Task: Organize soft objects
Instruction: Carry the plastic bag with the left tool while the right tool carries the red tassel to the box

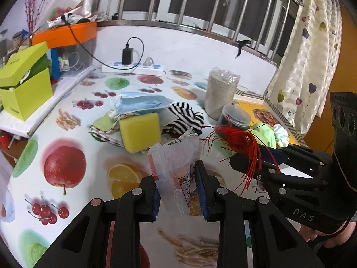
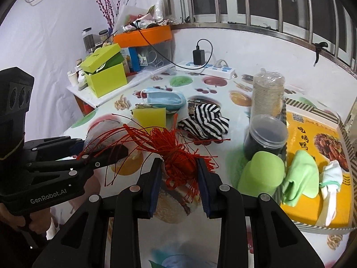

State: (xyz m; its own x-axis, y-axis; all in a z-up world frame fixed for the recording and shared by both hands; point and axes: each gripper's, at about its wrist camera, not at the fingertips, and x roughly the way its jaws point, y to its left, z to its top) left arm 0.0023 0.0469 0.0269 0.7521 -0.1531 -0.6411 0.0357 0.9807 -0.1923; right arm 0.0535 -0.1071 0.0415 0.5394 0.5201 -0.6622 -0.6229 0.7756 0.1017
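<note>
Grippers both loaded above the fruit-print tabletop [image 1: 67, 116]
Left gripper [image 1: 178, 189] pinches a crinkled clear plastic packet [image 1: 176, 156]; right gripper [image 2: 179, 174] pinches a red tasselled cord knot [image 2: 178, 158]; yellow box tray [image 2: 312, 147] lies right of it, nearer the right hand.

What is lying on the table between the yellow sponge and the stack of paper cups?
A crumpled black-and-white striped cloth lies between the yellow sponge and the wrapped stack of paper cups. The right wrist view shows it best.
</note>
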